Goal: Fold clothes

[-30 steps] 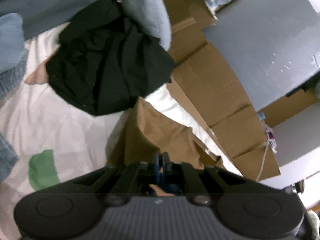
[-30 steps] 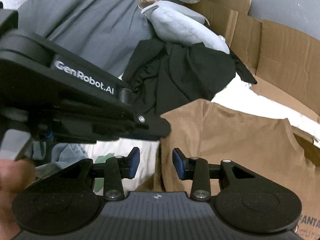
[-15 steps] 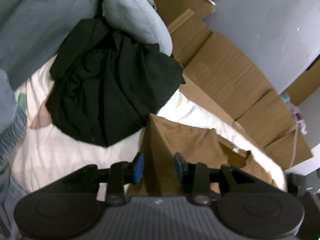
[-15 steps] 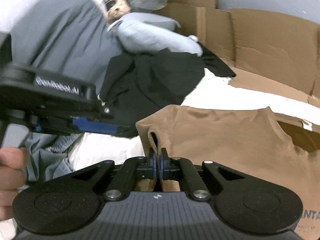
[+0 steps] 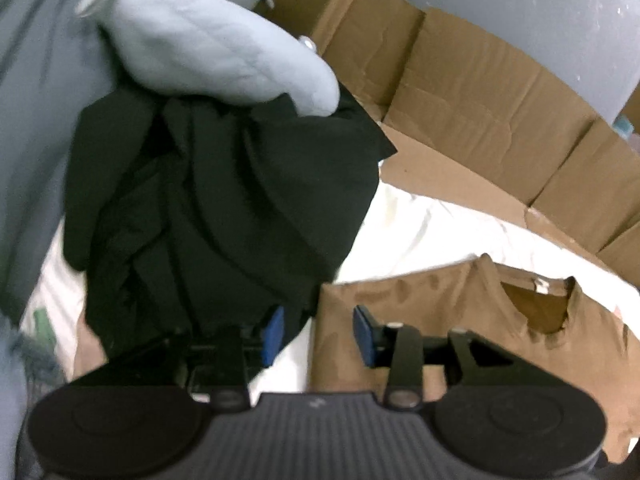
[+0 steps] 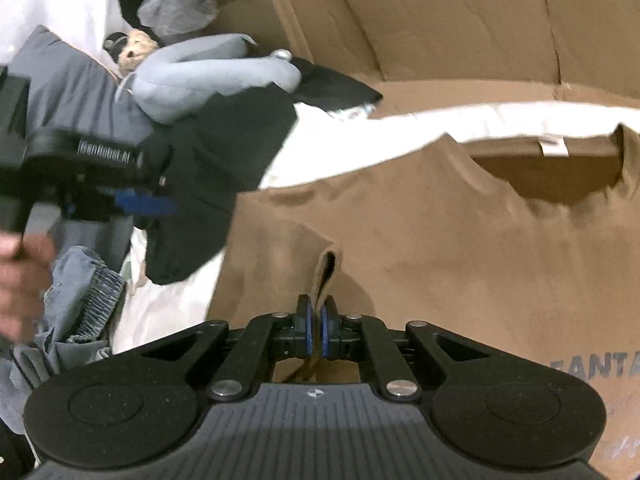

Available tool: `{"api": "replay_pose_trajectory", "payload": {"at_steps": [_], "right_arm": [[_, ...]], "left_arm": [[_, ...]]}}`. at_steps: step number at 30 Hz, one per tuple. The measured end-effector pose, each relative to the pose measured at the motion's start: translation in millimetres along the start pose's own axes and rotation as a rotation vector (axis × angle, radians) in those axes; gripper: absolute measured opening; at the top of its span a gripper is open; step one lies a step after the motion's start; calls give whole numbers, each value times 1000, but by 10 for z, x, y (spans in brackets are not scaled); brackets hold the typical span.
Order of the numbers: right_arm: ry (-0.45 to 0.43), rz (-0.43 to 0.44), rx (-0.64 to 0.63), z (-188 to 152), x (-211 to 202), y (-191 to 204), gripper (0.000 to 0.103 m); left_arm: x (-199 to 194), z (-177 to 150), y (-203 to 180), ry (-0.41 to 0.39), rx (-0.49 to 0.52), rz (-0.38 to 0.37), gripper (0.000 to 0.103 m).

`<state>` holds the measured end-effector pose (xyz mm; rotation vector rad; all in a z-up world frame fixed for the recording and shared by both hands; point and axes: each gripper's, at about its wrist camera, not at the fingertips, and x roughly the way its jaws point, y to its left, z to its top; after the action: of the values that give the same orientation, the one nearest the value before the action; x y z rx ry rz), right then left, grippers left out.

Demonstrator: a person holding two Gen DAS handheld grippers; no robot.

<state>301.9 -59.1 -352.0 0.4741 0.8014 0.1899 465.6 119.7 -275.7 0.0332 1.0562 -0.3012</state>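
Brown T-shirt [image 6: 460, 240] lies spread on the white bed sheet [image 5: 420, 232], neck opening toward the cardboard wall [image 5: 480, 112], grey print lettering at the near right edge. My right gripper [image 6: 316, 322] has its fingers closed on a pinched ridge of the shirt's cloth near its left side; a small loop of fabric stands up just past the pads, so the grip is on a doubled fold, not a single layer. I judge this hold suits drawing that side across the body of the shirt. My left gripper [image 5: 316, 334] hangs with fingers apart and nothing between them, over the shirt's far left corner and the gap of sheet beside it; in the right wrist view it sits off to the left, held in a hand [image 6: 20, 276]. Crumpled black garment [image 5: 224, 208] lies just beside the shirt, partly under a pale blue padded jacket [image 5: 216, 44]; both are heaped, not folded. Denim piece [image 6: 80, 292] sits at the near left. Whether the shirt already carries a fold underneath, I cannot tell.
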Motion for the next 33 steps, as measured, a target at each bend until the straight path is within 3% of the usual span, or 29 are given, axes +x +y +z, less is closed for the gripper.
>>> {"api": "replay_pose_trajectory", "payload": {"at_steps": [5,6,9,13,18,19,21,24,33], "right_arm": [[16,12,40,-39,66,-135,8],[17,18,54,-42,78,-167,13],[19,40,111,-45,113,-276,45],[24,78,219,-37,185,-460,45],[31,108,283,-23,223,-552,42],[33,113,289,-21,219,-557,26],[37,123,301,-16,209,-567,5],[43,137,318,-10,195,-582,2],[43,157,351,18,100,-638,0]], "left_arm": [[239,166,-212,74,112,19,41],[285,191,-234,91,117,24,41],[423,241,-302,130,164,69,42],[497,306,-320,151,199,117,42],[554,408,-358,193,233,126,42],[576,426,-374,211,242,126,42],[626,451,-430,241,272,141,42],[711,471,-550,279,338,187,42],[931,463,-708,337,404,296,41]]}}
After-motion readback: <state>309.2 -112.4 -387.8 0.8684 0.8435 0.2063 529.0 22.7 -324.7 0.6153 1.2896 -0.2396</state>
